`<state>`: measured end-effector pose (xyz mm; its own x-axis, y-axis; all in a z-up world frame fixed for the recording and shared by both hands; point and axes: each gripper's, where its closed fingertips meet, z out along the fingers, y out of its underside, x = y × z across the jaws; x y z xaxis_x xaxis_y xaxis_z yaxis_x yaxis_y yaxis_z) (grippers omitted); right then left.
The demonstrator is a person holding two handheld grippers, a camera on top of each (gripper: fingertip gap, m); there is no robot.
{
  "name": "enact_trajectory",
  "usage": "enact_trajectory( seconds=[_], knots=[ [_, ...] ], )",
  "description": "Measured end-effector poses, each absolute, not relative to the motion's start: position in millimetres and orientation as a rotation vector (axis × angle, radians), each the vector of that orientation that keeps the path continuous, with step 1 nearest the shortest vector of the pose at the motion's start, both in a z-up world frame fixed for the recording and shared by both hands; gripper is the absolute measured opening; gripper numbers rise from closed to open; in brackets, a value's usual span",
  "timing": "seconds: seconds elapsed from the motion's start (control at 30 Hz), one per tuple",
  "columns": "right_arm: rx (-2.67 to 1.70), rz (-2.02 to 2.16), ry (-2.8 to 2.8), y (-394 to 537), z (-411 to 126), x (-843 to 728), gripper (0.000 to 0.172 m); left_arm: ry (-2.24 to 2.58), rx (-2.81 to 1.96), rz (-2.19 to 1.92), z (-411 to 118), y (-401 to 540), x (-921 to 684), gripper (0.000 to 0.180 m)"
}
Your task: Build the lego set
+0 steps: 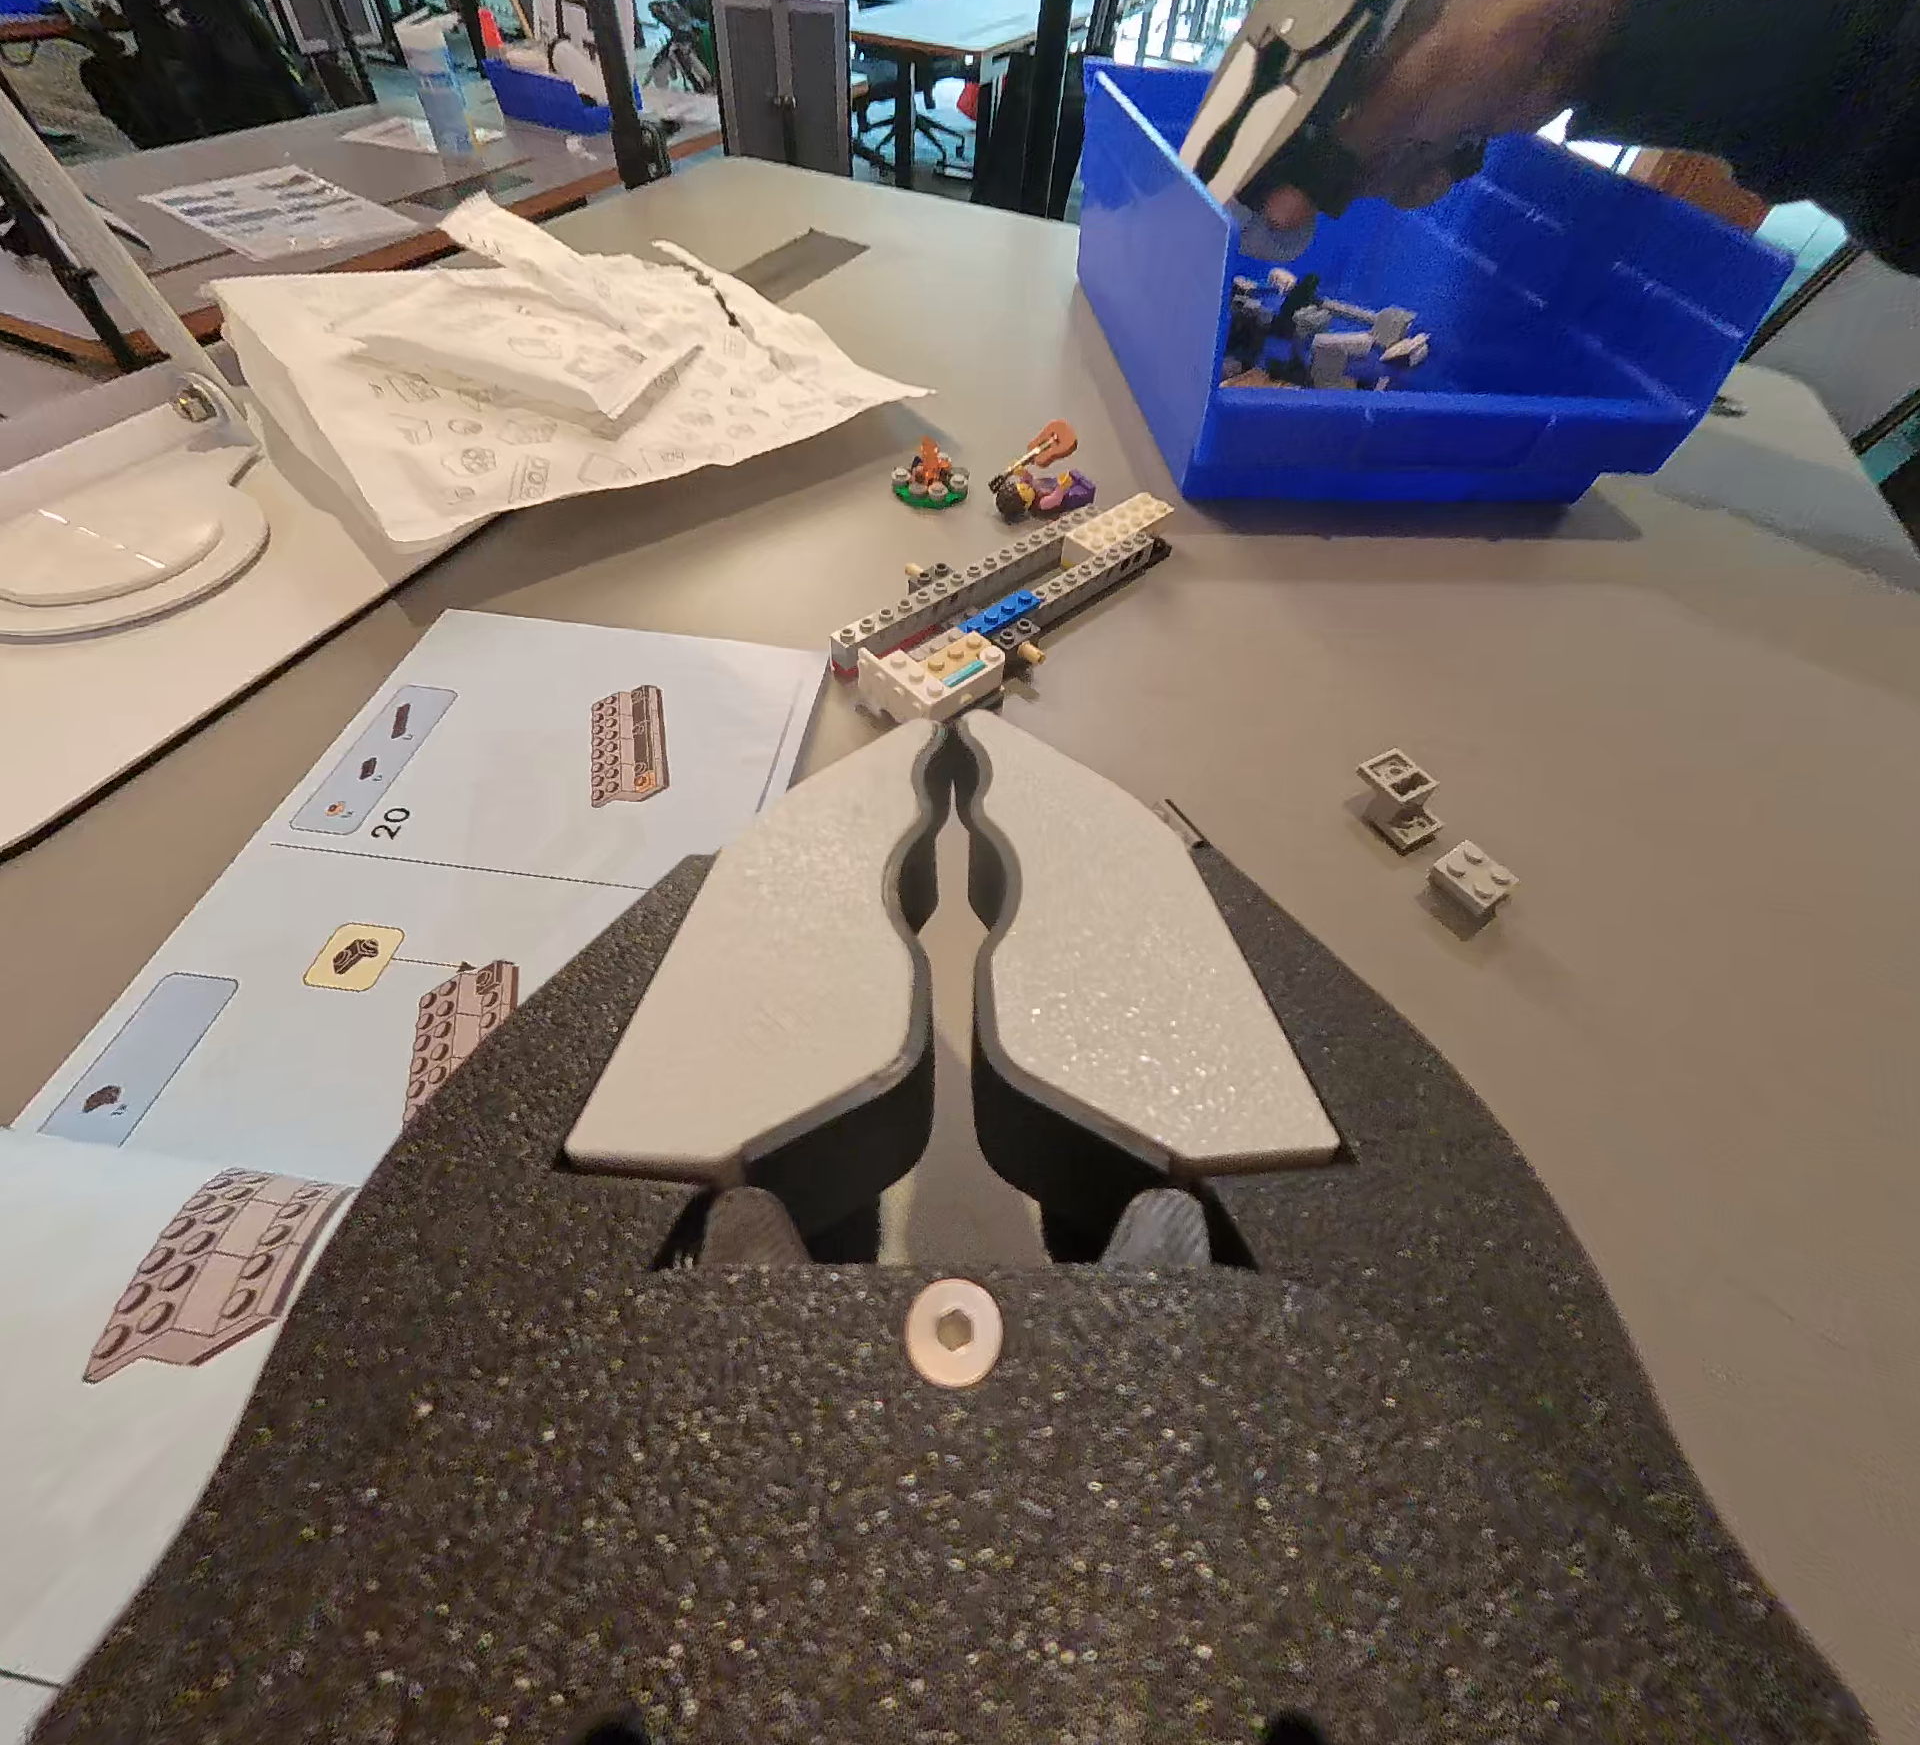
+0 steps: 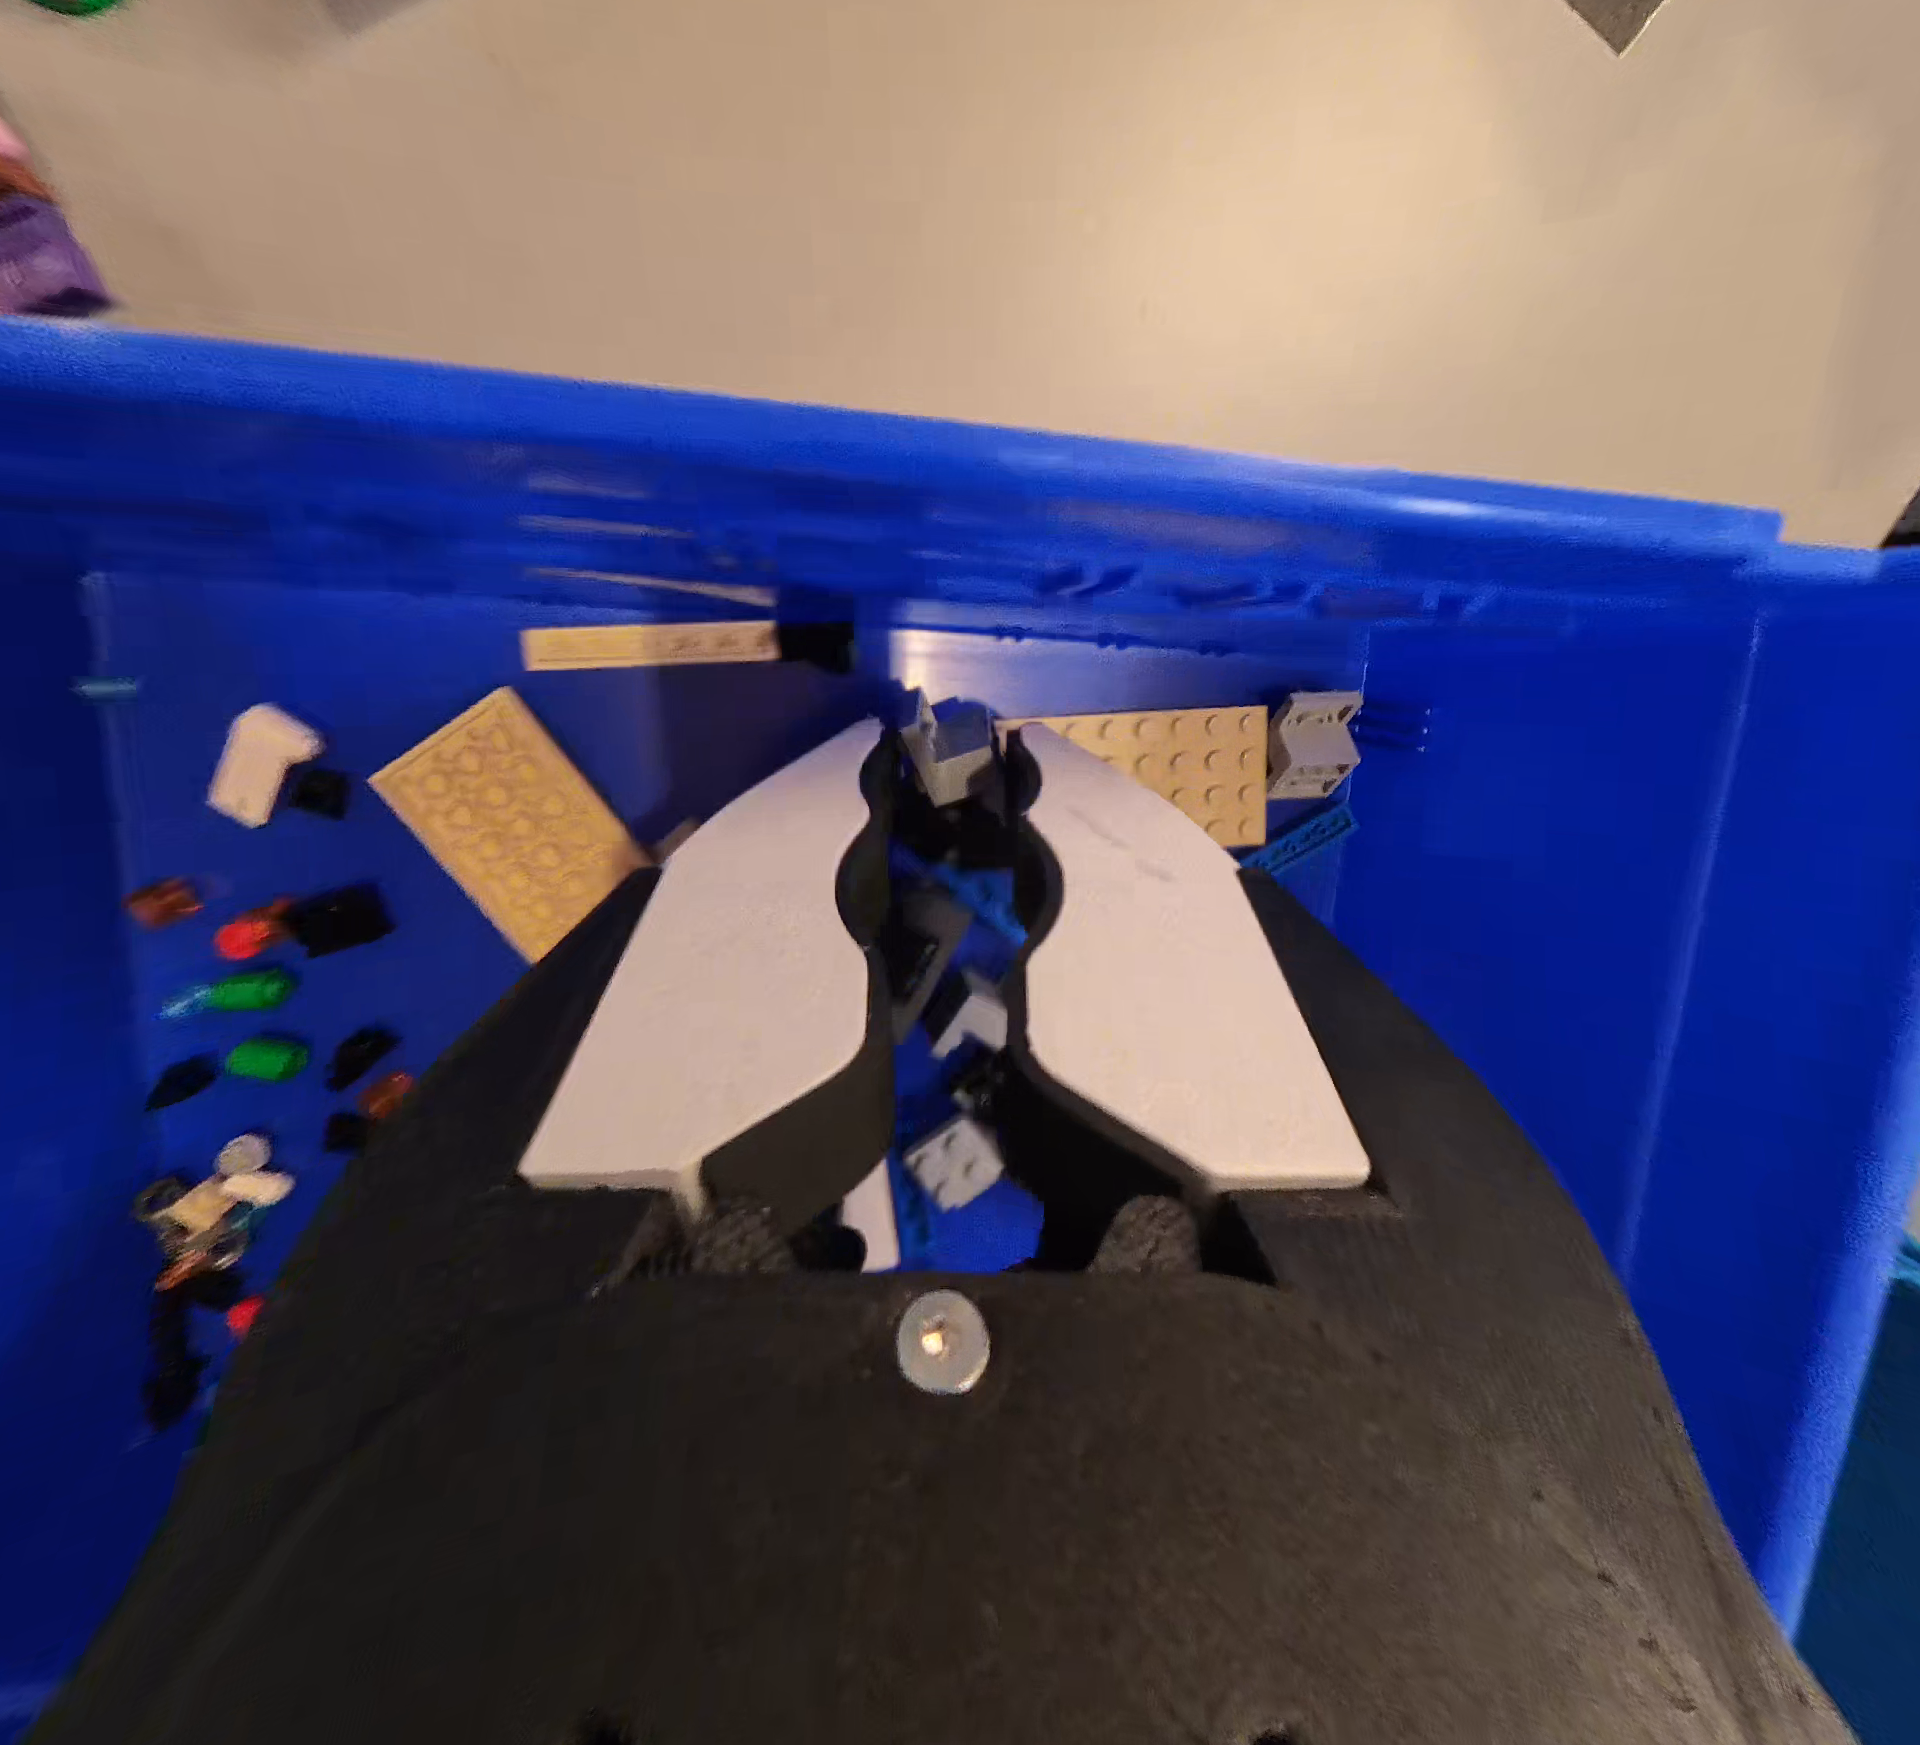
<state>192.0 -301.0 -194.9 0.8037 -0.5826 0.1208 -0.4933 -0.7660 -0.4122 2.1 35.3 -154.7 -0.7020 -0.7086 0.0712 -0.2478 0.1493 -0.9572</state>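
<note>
Grey brick [image 2: 948, 753] in right claw [image 2: 951, 760], underside hidden, blurred.

1. A desk [image 1: 1351, 1124] carries everything; the left gripper [image 1: 954, 739] hovers over its near middle, fingertips together with nothing between them.
2. Just ahead of that gripper lies a long brick assembly [image 1: 997, 615], running away to the right.
3. Behind the assembly sit a small round brick model [image 1: 930, 480] and, to its right, a toy figure [image 1: 1039, 480] lying down.
4. To the gripper's left lies an open instruction booklet [image 1: 499, 812]; behind it, crumpled paper bags [image 1: 540, 386].
5. To the gripper's right lie two small bricks [image 1: 1434, 833], near each other.
6. A bin [image 1: 1153, 272] stands at the far right; loose bricks lie in it.
7. The right gripper [image 2: 951, 760] reaches into the bin, closed on a small brick [image 2: 951, 750].
</note>
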Motion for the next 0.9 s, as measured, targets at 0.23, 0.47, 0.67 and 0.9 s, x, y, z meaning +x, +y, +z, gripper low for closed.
enact_trajectory(
  seconds=[0.23, 0.47, 0.67, 0.9],
  knots=[
    [-2.449, -0.060, 0.516, -178, -117, 51, 0.019, 2.022, -0.935, -1.674, -149, 40, -4, 0.000],
    [-2.429, 0.329, 0.162, -24, -175, -87, 0.019, 1.998, -0.909, -1.730, -143, 43, -8, 0.000],
    [-2.557, 0.186, 0.075, 6, -224, -112, 0.019, 1.805, -0.745, -1.827, -117, 50, -15, 0.000],
    [-2.529, 0.133, 0.110, 5, -222, -108, 0.029, 1.726, -0.696, -1.943, -102, 50, -19, 0.000]
  ],
)
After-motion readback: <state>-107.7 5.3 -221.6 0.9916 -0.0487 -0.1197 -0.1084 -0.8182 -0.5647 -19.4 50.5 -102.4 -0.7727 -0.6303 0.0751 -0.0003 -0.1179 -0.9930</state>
